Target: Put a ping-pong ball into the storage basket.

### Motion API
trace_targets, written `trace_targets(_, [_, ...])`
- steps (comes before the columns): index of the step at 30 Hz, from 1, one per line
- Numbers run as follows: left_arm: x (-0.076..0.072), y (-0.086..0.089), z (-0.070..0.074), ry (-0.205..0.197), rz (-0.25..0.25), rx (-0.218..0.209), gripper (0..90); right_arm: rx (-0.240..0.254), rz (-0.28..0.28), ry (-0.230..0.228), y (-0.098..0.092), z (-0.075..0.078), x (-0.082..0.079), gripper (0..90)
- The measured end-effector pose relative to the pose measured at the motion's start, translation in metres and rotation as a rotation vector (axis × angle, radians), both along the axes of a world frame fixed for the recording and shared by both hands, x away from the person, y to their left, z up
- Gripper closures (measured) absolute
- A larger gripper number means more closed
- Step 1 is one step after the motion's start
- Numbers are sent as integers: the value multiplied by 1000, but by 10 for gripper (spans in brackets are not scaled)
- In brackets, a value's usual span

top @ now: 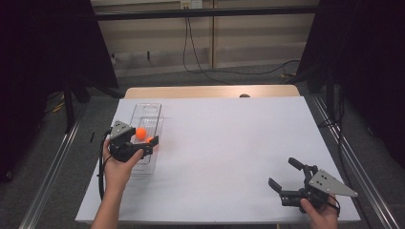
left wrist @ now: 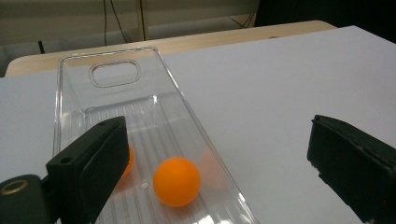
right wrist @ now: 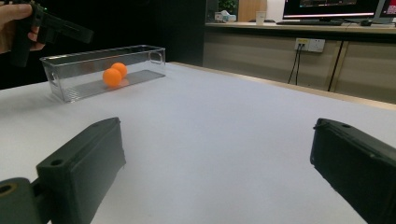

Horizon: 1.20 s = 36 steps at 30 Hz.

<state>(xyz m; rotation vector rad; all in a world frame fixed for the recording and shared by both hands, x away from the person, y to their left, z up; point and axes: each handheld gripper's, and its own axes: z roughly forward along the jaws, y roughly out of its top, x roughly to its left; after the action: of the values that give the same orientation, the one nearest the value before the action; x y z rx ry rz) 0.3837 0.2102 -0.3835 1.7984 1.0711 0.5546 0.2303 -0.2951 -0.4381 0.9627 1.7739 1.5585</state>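
Orange balls, two of them, lie inside one clear plastic bin [top: 149, 110] that stands near the left edge of the white worktop [top: 229, 143], its long side running from the near edge toward the far edge. In the left gripper view the nearer ball [left wrist: 176, 181] rests on the ribbed floor of the bin close to its right wall, and the second ball [left wrist: 128, 158] sits just beside it, mostly hidden behind the left jaw; whether the two balls touch I cannot tell from that angle. In the right gripper view both show side by side through the clear wall.

Two grippers are in use. The left gripper [top: 145, 143] hangs over the near half of the bin, its jaws spread wide apart with nothing pressed between them; one jaw stands above the inside of the bin and the other outside its right wall, over bare worktop. The right gripper [top: 285, 175] is held near the near right corner of the worktop, well apart from the bin, jaws also wide apart and holding nothing.

Between the bin and the right gripper the sheet is bare, giving open room across the middle and toward the far right corner. The bin's left wall lies close to the left edge, so room is tight there. A strip of wooden tabletop [top: 210, 90] shows beyond the far edge.
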Motion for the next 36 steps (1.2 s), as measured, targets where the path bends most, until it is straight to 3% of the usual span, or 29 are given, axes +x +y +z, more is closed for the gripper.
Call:
trace_targets(13, [-13, -3, -8, -27, -30, 0, 58, -1, 0, 0, 0, 0, 0, 23])
trace_targets(20, [-18, -1, -11, -37, -28, -26, 58, -1, 0, 1, 0, 0, 0, 22])
trace_targets(36, [-29, -4, -21, -61, -42, -12, 58, -1, 0, 4, 1, 0, 1, 22])
